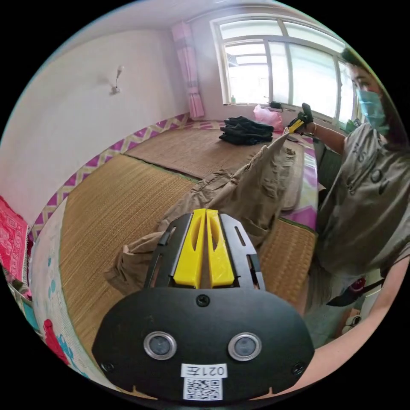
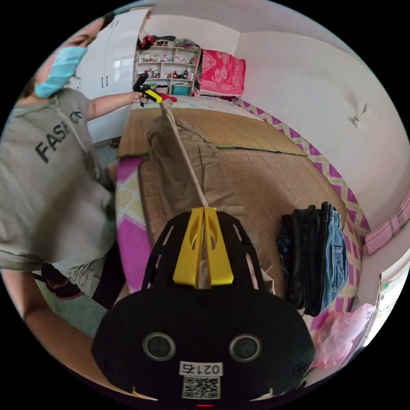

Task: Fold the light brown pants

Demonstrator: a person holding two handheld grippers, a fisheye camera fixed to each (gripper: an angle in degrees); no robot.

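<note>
One pair of light brown pants (image 1: 239, 192) is hanging stretched over the woven mat (image 1: 106, 205), its edge pinched between the clenched jaws of both the left gripper (image 1: 205, 211) and the right gripper (image 2: 203, 209). One stack of dark clothes (image 2: 316, 256) is lying nearby.

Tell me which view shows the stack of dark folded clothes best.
The right gripper view: the dark folded stack lies close and large on the woven mat, its layered edges distinct, a blue denim piece on one side. The left gripper view shows the same stack small and far off, below the window.
</note>
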